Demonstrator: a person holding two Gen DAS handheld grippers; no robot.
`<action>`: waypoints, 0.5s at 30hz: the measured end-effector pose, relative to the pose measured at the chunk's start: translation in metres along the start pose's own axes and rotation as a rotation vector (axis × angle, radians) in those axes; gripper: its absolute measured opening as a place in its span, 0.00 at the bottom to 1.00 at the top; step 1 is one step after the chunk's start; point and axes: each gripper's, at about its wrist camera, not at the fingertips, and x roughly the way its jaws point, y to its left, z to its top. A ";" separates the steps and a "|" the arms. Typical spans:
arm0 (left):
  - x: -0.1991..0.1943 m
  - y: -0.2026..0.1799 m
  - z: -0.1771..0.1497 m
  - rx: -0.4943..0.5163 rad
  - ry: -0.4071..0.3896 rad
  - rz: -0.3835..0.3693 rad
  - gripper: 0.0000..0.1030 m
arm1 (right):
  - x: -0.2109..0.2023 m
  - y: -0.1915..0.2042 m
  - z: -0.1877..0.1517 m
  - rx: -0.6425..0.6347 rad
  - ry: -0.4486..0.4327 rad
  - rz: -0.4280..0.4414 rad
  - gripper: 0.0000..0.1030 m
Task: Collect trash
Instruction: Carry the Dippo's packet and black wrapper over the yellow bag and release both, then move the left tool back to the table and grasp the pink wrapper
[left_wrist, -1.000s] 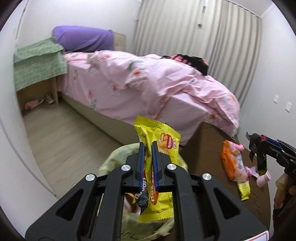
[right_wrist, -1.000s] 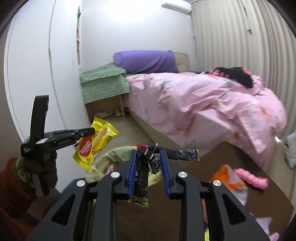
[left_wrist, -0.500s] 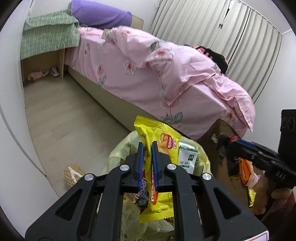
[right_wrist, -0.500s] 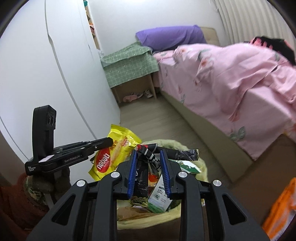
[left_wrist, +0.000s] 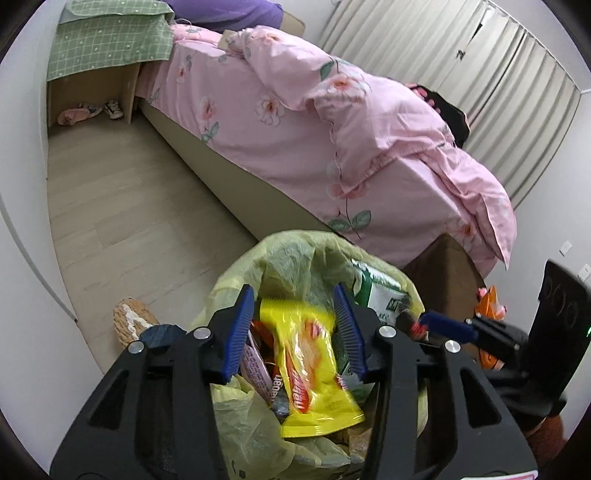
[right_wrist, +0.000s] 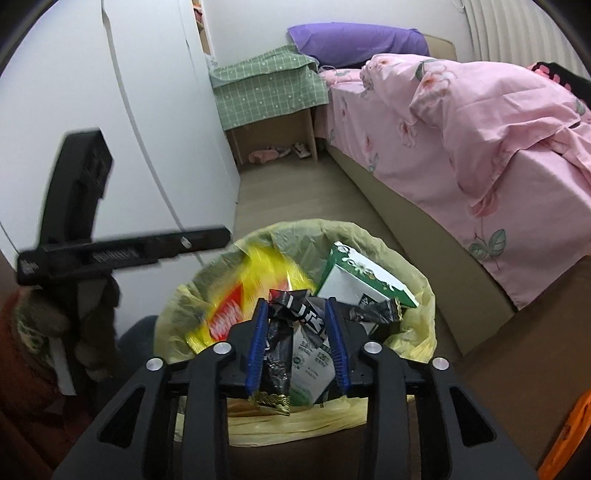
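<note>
- Where the wooden floor (left_wrist: 147, 206) meets the foot of the bed (left_wrist: 332, 122), a bin lined with a yellow-green bag (right_wrist: 417, 332) stands open, both grippers poised over its mouth.
- Inside the bin lie a green-and-white carton (right_wrist: 354, 273) on the far right side, a white pouch with green print (right_wrist: 310, 365) nearer the middle, and an orange-pink wrapper (left_wrist: 255, 365) on the left side as the left wrist view shows it.
- The left gripper (left_wrist: 295, 328) has its blue-padded jaws opening; the yellow snack packet (left_wrist: 310, 369) sits between them, blurred, with clear gaps to both pads, so it is loose and dropping into the bag.
- From the right wrist view that same packet shows as a yellow-and-red smear on the left side of the bin.
- The right gripper (right_wrist: 297, 332) also has its jaws opening; the crumpled black wrapper (right_wrist: 291, 321) hangs between them, its lower strip close against the left pad, and I cannot tell whether it still touches that pad. The right pad stands apart from it.
- Beside the bin on the right is a dark brown surface (left_wrist: 450, 273), with an orange packet (left_wrist: 489, 299) lying on it at the far edge.
- A gloved hand (right_wrist: 40, 321) on the left carries the left gripper's handle.
- A woven slipper (left_wrist: 135, 321) rests on the floor to the left of the bin.
</note>
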 end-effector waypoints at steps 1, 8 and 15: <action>-0.004 0.000 0.002 0.001 -0.014 0.009 0.44 | 0.000 0.002 -0.001 -0.001 0.006 0.005 0.44; -0.029 -0.009 0.013 0.015 -0.078 0.028 0.51 | -0.016 0.008 -0.009 -0.025 -0.002 -0.032 0.48; -0.036 -0.043 0.004 0.077 -0.064 -0.005 0.56 | -0.073 -0.002 -0.039 0.069 -0.056 -0.152 0.52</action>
